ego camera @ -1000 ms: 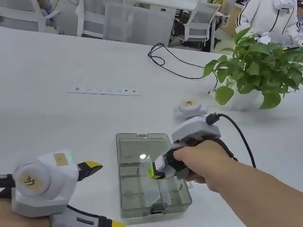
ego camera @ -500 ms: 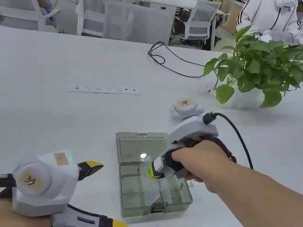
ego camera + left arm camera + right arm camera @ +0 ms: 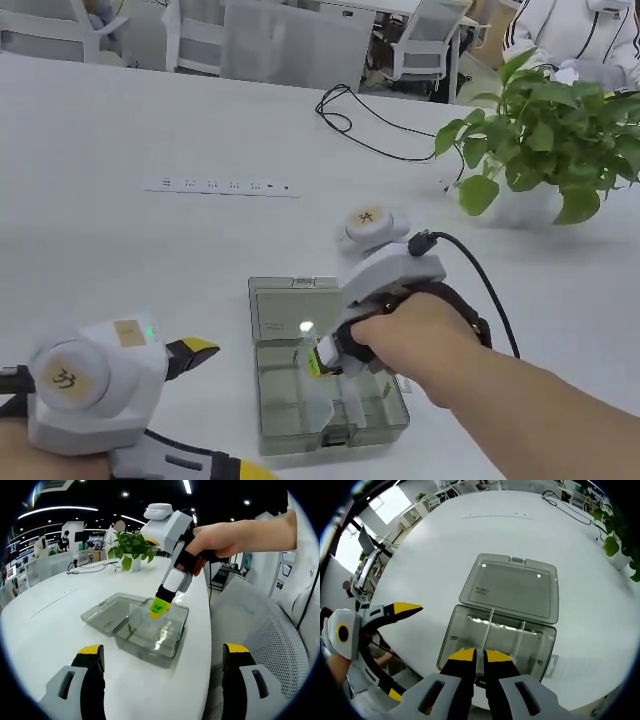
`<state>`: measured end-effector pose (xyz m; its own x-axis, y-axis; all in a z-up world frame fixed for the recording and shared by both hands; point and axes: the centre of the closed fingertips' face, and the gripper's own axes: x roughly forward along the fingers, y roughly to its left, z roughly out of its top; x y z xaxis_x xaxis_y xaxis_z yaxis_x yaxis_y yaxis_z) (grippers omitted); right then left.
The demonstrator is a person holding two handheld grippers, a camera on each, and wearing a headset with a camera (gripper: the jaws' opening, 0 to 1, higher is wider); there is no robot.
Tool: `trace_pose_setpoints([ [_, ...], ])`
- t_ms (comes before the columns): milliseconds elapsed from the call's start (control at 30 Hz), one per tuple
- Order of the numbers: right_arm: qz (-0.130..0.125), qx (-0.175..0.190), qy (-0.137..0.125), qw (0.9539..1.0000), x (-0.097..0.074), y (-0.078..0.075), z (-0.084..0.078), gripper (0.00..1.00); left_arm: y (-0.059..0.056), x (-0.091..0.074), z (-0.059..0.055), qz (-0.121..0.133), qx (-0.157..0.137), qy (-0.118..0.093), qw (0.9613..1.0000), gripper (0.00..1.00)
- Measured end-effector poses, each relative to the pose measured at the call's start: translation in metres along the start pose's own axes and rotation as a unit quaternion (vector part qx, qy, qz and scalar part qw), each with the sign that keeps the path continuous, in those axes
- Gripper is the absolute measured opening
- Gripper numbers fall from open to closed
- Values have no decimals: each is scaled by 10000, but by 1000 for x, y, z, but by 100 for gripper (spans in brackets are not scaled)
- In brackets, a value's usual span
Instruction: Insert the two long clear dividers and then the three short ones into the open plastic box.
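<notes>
The right gripper [image 3: 476, 655] has edged left over the open plastic box [image 3: 285, 310] at lower centre, jaws pinched on a clear divider [image 3: 140, 621]. Other dividers [image 3: 520, 635] already stand inside, so the task looks partly done. The left gripper [image 3: 225, 408], lower left, is spread and empty.

The box [image 3: 285, 315] was smooth, grey-tinted translucent plastic, glossy, with a light reflection on its lid at centre frame. The clear divider [image 3: 140, 622] was glossy transparent plastic. The table [image 3: 120, 240] was matt white. The right gripper [image 3: 159, 609] and left gripper [image 3: 222, 408] had matt white plastic housings. The cable [image 3: 490, 295] was dull black.
</notes>
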<state>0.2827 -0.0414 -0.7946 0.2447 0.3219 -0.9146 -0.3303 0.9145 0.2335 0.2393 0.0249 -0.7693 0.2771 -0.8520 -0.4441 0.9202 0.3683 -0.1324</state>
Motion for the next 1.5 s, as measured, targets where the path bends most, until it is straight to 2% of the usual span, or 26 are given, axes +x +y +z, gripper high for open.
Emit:
trace_pose_setpoints([
  [133,7,-42,-15,10000,0,2,1,7,0,1,-1,2,-10,4,10000,100],
  [500,111,138,-30,9998,1,3,3,7,0,1,0,1,-39,-18,10000,100],
  [600,221,322,-12,9992,1,2,2,7,0,1,1,3,-32,-22,10000,100],
  [667,175,231,7,9996,0,2,1,7,0,1,1,8,-47,-27,10000,100],
  [933,166,235,-25,9996,0,1,1,7,1,1,-1,15,-54,-15,10000,100],
  [1300,159,217,-85,9996,0,1,1,7,0,3,-6,20,-25,92,10000,100],
  [1500,169,224,-70,9996,0,0,2,7,-1,2,-4,12,-36,58,10000,100],
])
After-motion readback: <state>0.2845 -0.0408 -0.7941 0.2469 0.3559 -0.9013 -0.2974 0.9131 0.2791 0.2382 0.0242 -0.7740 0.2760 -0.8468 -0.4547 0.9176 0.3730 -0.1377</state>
